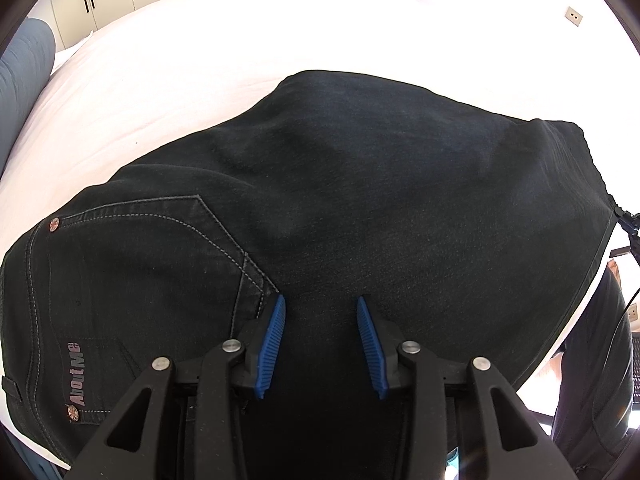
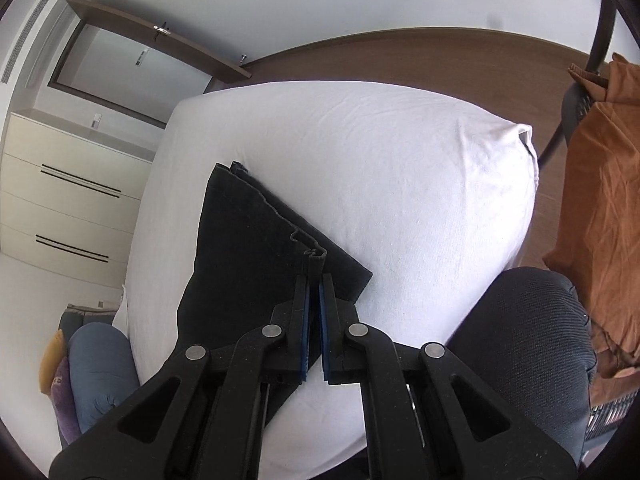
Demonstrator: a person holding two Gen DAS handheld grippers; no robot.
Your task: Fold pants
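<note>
- The black pants (image 1: 360, 184) lie on the white bed (image 1: 160, 72); every place below is given from them.
- The left wrist view alone shows their upper end: a stitched back pocket (image 1: 160, 264), two copper rivets and a silver brand print at the left side of the cloth.
- In that view the left tongs (image 1: 321, 300) stand apart over the middle of the pants, blue pads (image 1: 274, 340) well clear of each other, and only flat dark fabric shows in the gap; whether the tips touch it cannot be told.
- The right wrist view alone shows the leg end: the hems (image 2: 272, 208) lie layered, with a frayed edge running along the side towards the far bed corner.
- There the right tongs (image 2: 314, 280) are clamped together on a thin fold of the pants' hem edge, which stands up between the pads.
- The bed sheet around the pants is smooth, with light creases near the far corner.
- Left of the pants, beyond the bed edge, stand cream drawers (image 2: 68, 200) with dark handles, and a blue bolster (image 2: 100, 364) lies near them.
- Beyond the pants the floor (image 2: 400, 56) is brown wood and a door (image 2: 132, 60) stands in the white wall.
- To the right of the pants is a dark mesh chair (image 2: 532, 320), with orange cloth (image 2: 600, 184) hanging further right.
</note>
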